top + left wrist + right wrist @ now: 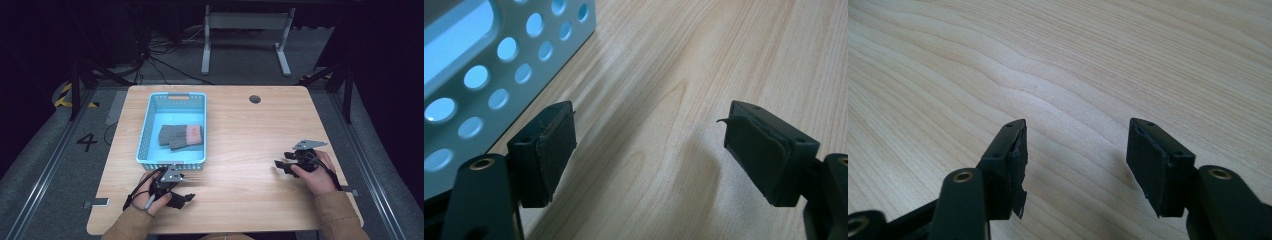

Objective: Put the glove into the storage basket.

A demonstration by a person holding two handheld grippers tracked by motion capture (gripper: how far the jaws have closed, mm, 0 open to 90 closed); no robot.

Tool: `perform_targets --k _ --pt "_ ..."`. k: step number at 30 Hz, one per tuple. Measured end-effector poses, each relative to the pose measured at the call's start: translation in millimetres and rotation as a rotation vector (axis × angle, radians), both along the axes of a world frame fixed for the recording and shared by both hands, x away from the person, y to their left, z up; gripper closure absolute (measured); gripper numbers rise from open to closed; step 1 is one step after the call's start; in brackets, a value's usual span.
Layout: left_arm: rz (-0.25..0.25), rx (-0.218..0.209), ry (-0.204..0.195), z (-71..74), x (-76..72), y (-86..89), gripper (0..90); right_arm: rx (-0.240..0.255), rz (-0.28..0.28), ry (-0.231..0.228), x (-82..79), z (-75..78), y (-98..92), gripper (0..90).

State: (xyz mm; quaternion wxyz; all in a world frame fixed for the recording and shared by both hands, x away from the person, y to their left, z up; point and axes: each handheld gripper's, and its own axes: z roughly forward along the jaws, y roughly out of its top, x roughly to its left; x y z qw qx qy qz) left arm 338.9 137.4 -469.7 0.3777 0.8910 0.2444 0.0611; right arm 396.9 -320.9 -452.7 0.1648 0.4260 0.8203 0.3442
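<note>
Now the light blue perforated basket (172, 131) serves as the landmark on the wooden table (240, 140). Inside it lie grey knitted gloves (176, 136) with a pink cuff, toward the basket's near half, resting on its floor. Just in front of the basket's near wall sits the left gripper (181, 198), held by the person's left hand (150, 195); its jaws are spread wide with nothing between them but bare wood. In the left gripper view (649, 150) the basket's holed wall (499, 65) rises just beside the left-hand jaw, close but not touching as far as can be seen. Well to the right of the basket, the right gripper (281, 166) rests on the table in the right hand (317, 172), jaws pointing back toward the basket. In the right gripper view (1075, 160) its jaws also stand apart, empty, over plain wood grain.
</note>
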Motion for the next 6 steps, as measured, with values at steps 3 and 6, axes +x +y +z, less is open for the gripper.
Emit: perform_targets --k 3,6 --pt "0.002 -0.002 -0.003 0.5 0.1 0.5 21.4 -0.001 -0.001 -0.001 0.0 0.1 -0.1 42.3" --pt "-0.001 -0.008 -0.003 1.2 0.4 0.8 21.3 0.0 -0.003 -0.002 -0.2 0.4 -0.3 42.3"
